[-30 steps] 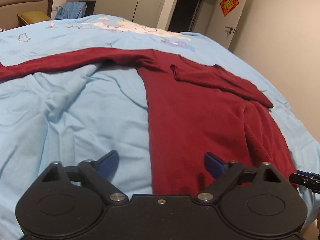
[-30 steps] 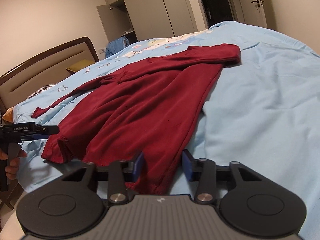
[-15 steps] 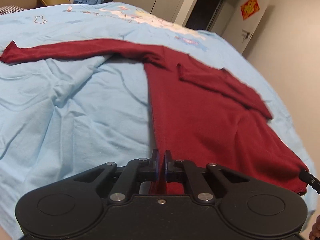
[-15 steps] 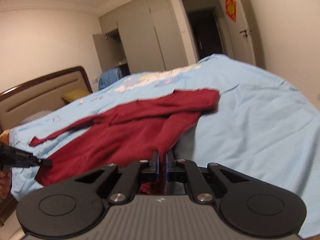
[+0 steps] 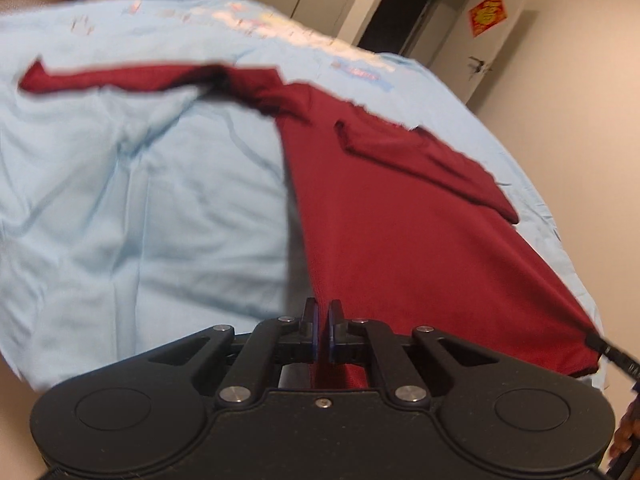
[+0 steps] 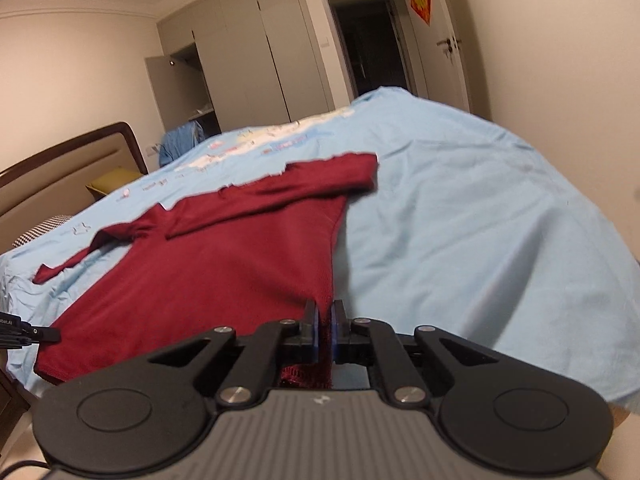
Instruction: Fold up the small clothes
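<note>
A dark red long-sleeved top (image 5: 404, 216) (image 6: 224, 264) lies spread on the light blue bed cover, with its hem end lifted off the bed. My left gripper (image 5: 322, 316) is shut on one hem corner of the top. At the opposite hem corner my right gripper (image 6: 325, 316) is shut on the fabric. One sleeve (image 5: 112, 78) stretches out to the far left in the left wrist view. The other sleeve (image 6: 304, 188) is folded across the chest. The tip of the right gripper (image 5: 600, 344) shows at the right edge of the left wrist view, holding its corner.
The light blue bed cover (image 5: 132, 208) (image 6: 472, 232) fills most of both views. A brown headboard (image 6: 64, 160) stands at the left, grey wardrobes (image 6: 248, 56) and a dark doorway (image 6: 368, 44) at the back. A person's hand (image 5: 624, 436) shows at the lower right.
Both grippers were open a second ago; both closed on the hem corners and have since lifted, pulling the hem up and taut off the bed.
</note>
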Demonstrator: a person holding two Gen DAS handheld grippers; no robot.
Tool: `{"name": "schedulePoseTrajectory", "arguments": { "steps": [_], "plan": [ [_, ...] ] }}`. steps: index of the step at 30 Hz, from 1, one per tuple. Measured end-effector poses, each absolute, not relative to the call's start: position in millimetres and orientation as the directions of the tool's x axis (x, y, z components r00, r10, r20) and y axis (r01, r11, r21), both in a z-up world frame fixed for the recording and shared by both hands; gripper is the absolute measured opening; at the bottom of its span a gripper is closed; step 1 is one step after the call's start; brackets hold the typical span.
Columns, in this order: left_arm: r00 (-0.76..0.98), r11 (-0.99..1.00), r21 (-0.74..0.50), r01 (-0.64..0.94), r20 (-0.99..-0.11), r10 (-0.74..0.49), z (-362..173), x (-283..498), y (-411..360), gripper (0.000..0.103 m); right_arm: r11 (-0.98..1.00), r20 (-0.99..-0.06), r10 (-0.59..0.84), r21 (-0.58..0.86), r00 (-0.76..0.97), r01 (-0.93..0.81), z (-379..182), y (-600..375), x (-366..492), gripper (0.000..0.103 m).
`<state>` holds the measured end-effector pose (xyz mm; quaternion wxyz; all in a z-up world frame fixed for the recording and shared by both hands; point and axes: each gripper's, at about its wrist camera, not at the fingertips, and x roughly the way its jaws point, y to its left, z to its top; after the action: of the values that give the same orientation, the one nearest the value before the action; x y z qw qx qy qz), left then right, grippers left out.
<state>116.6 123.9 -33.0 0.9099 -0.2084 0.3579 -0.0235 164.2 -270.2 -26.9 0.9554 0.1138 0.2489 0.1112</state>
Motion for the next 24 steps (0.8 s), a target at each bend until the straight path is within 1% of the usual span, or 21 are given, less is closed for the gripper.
{"name": "schedulePoseTrajectory", "arguments": {
  "steps": [6,8,9,10,11,12,14,15,16,17,18,19,20,21,22,23,24],
  "plan": [
    [0.732,0.912,-0.395,-0.114,-0.654,-0.192,-44.4,122.5,126.5,0.005,0.964,-0.49,0.238,0.224,0.838,-0.143,-41.5,-263.5,169.7,0.007],
    [0.726,0.909,-0.401,-0.114,-0.658,-0.199,-47.9,122.8,127.6,0.006,0.967,-0.504,0.233,0.21,0.832,-0.144,-45.6,-262.5,170.7,0.009],
    [0.723,0.905,-0.407,-0.12,-0.661,-0.202,-49.9,122.6,128.3,0.008,0.968,-0.51,0.231,0.204,0.828,-0.144,-47.1,-262.1,171.2,0.009],
    [0.72,0.901,-0.416,-0.123,-0.663,-0.207,-51.5,122.4,130.0,0.014,0.969,-0.516,0.23,0.198,0.825,-0.147,-48.8,-262.5,171.2,0.012],
    [0.715,0.896,-0.427,-0.123,-0.664,-0.218,-53.0,122.1,131.5,0.021,0.969,-0.518,0.232,0.195,0.823,-0.15,-49.2,-262.4,171.3,0.016],
    [0.712,0.89,-0.44,-0.121,-0.663,-0.231,-53.5,121.8,134.2,0.025,0.969,-0.519,0.232,0.193,0.823,-0.151,-49.5,-262.3,171.7,0.021],
    [0.723,0.881,-0.456,-0.124,-0.65,-0.235,-51.4,120.8,141.4,0.04,0.968,-0.52,0.235,0.198,0.821,-0.151,-49.8,-263.8,173.7,0.055],
    [0.732,0.882,-0.454,-0.126,-0.643,-0.227,-48.7,121.2,146.0,0.045,0.969,-0.517,0.234,0.198,0.824,-0.151,-49.7,-263.4,174.8,0.061],
    [0.744,0.885,-0.447,-0.133,-0.635,-0.209,-45.0,121.7,151.6,0.052,0.968,-0.513,0.236,0.198,0.825,-0.153,-49.8,-263.3,176.6,0.067],
    [0.757,0.889,-0.435,-0.145,-0.627,-0.184,-40.9,122.8,157.6,0.061,0.967,-0.51,0.239,0.197,0.826,-0.159,-49.9,-262.6,178.7,0.07],
    [0.769,0.892,-0.421,-0.164,-0.621,-0.151,-36.5,124.9,164.7,0.065,0.967,-0.507,0.24,0.194,0.828,-0.162,-49.7,-260.8,181.0,0.078],
    [0.781,0.894,-0.406,-0.19,-0.614,-0.113,-32.0,127.5,172.7,0.073,0.968,-0.502,0.239,0.192,0.831,-0.163,-48.9,-260.0,183.9,0.089],
    [0.795,0.893,-0.394,-0.219,-0.603,-0.071,-27.2,130.9,182.5,0.082,0.967,-0.494,0.242,0.191,0.835,-0.167,-48.3,-258.9,186.3,0.094],
    [0.809,0.889,-0.387,-0.244,-0.587,-0.033,-23.1,134.0,192.2,0.086,0.966,-0.486,0.246,0.19,0.838,-0.174,-47.4,-256.6,188.4,0.096],
    [0.822,0.882,-0.383,-0.275,-0.569,0.01,-18.9,138.1,203.8,0.094,0.965,-0.481,0.249,0.191,0.84,-0.177,-46.7,-254.8,190.5,0.1],
    [0.828,0.872,-0.38,-0.309,-0.558,0.05,-16.1,142.1,213.9,0.101,0.965,-0.477,0.25,0.191,0.843,-0.178,-46.1,-252.7,192.6,0.103],
    [0.828,0.858,-0.376,-0.35,-0.553,0.095,-13.4,147.4,225.7,0.102,0.965,-0.47,0.248,0.192,0.847,-0.176,-45.2,-250.1,194.4,0.103]
  ]
}}
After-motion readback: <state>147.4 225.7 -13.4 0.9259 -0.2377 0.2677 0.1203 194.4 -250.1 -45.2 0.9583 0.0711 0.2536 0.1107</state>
